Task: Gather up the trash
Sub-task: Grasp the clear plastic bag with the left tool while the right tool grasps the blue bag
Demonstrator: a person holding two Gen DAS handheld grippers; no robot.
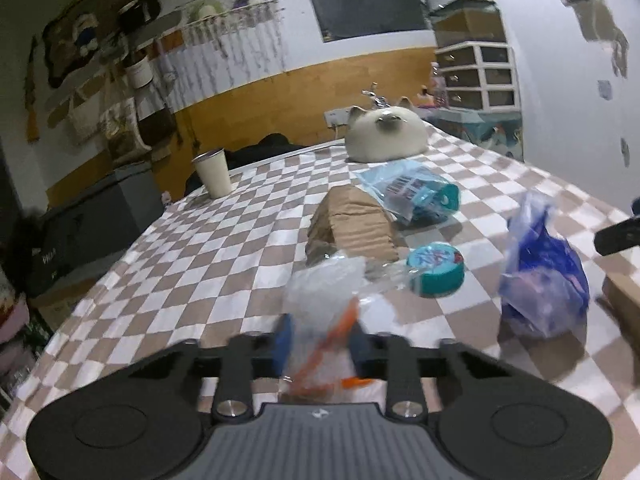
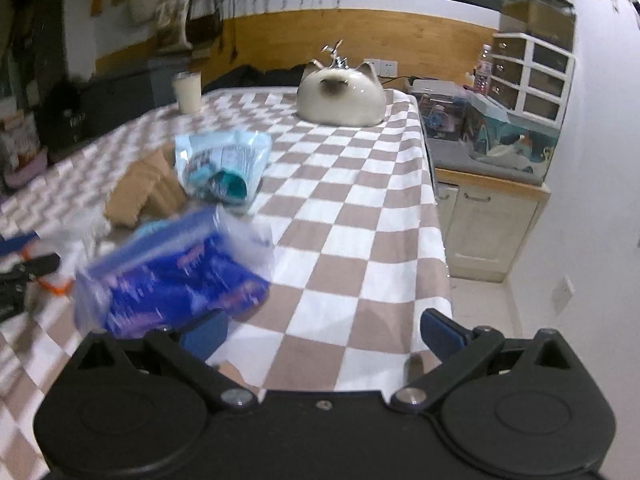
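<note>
My left gripper [image 1: 320,344] is shut on a clear plastic wrapper with orange print [image 1: 324,312], held just above the checkered tablecloth [image 1: 180,264]. A blue plastic bag [image 1: 544,280] lies to its right; it also shows in the right wrist view [image 2: 172,276], just ahead of my right gripper's left finger. My right gripper [image 2: 324,340] is open and empty over the cloth. More trash lies beyond: a crumpled brown paper bag [image 1: 352,224], a teal round lid [image 1: 436,272], and a light blue packet with a teal cup [image 1: 412,192], also in the right wrist view [image 2: 224,164].
A cat-shaped ceramic piece [image 1: 384,132] and a white cup [image 1: 212,176] stand at the table's far end. The table's right edge [image 2: 436,216] drops to the floor beside a low cabinet [image 2: 488,224]. A cardboard box corner [image 1: 624,292] sits at the right.
</note>
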